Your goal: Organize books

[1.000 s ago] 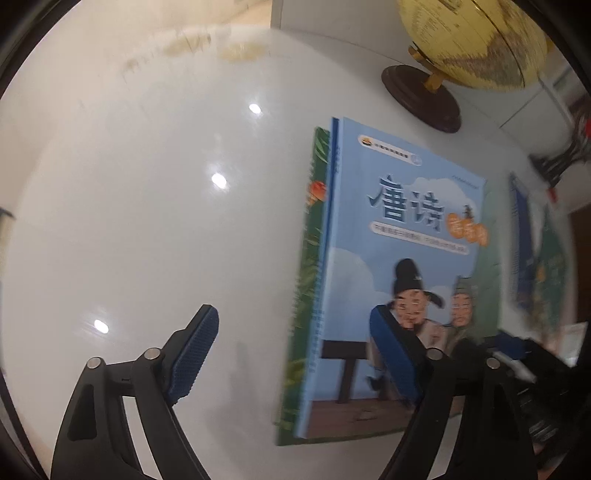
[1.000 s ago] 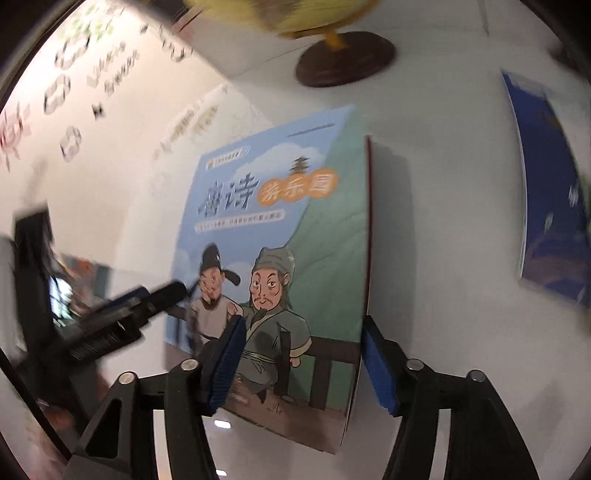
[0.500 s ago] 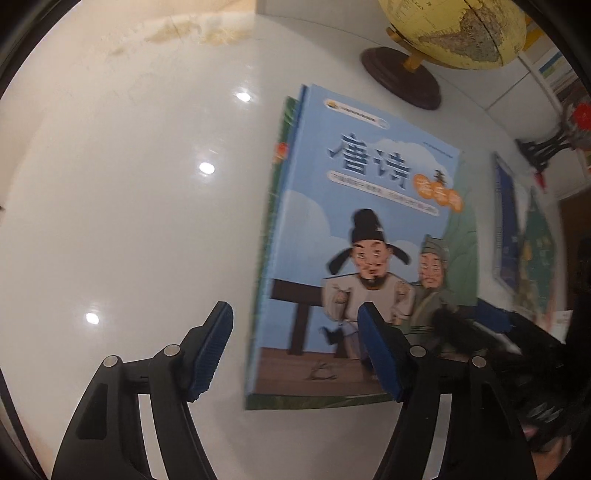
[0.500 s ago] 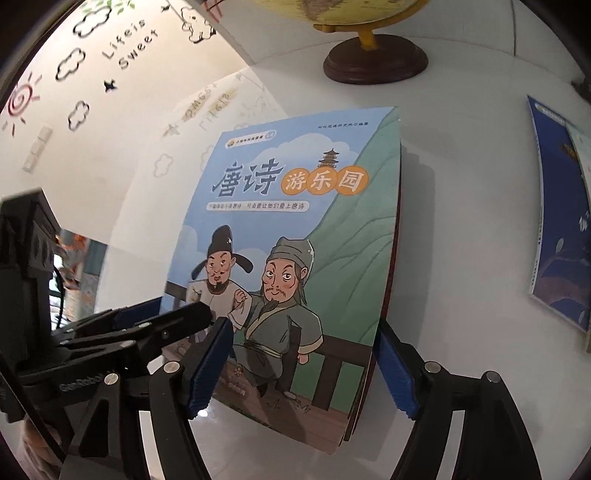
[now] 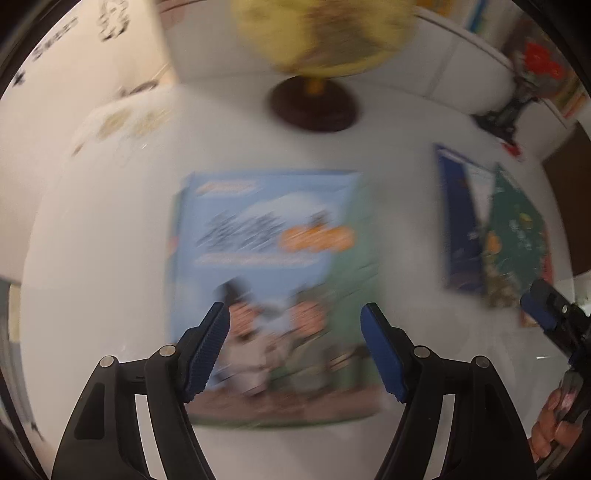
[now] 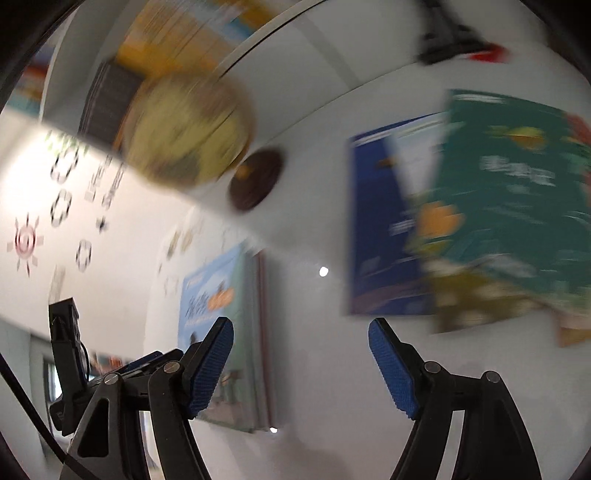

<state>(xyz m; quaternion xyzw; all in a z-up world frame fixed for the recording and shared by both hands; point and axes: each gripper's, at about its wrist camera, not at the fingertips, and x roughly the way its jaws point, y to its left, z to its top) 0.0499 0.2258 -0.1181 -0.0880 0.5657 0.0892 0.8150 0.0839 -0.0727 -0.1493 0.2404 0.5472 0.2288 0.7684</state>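
Books lay flat on the white counter. One pile had a light blue book with cartoon men on top, and more books sat under it, their edges showing at its side. Well apart, on the right, a dark blue book lay partly under a green book. A yellow globe on a dark round foot stood behind the pile. The left hand-held gripper hung above the light blue book with its jaws apart and opening, and nothing was between them. The right hand-held gripper was over bare counter between the pile and the two books, jaws wide and holding nothing. Everything looked blurry.
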